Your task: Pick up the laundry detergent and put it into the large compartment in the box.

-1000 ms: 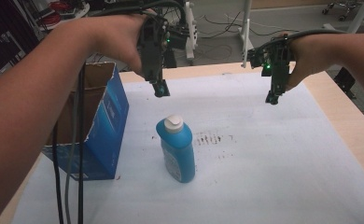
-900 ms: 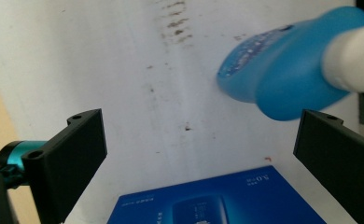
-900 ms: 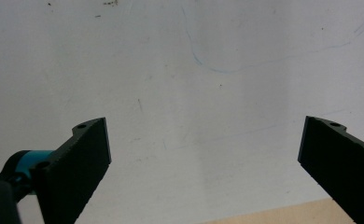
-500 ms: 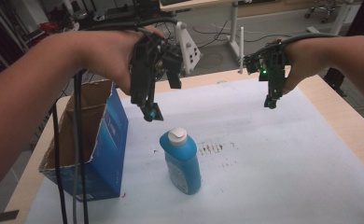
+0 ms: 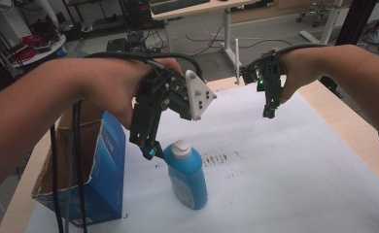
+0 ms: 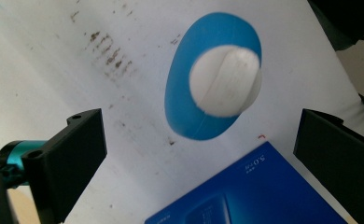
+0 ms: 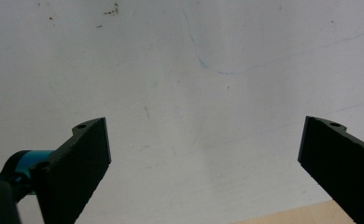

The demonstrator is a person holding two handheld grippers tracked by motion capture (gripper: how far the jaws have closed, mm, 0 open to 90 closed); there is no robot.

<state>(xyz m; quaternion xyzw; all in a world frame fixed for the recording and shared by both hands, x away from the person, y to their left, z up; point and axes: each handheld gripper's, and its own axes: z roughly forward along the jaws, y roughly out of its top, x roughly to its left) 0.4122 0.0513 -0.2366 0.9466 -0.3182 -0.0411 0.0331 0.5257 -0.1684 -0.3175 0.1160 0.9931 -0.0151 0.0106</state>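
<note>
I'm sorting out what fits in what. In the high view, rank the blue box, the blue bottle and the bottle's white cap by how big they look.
1. Blue box, largest, though nearer the camera and cut off by the bottom edge.
2. Blue bottle.
3. White cap, clearly smallest.

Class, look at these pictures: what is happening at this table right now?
A person holds a tool in each hand over a white-covered table. The left tool, jaws open, is just above the white cap of an upright blue bottle beside an open blue box. The right tool hangs open over bare table, holding nothing.
</note>
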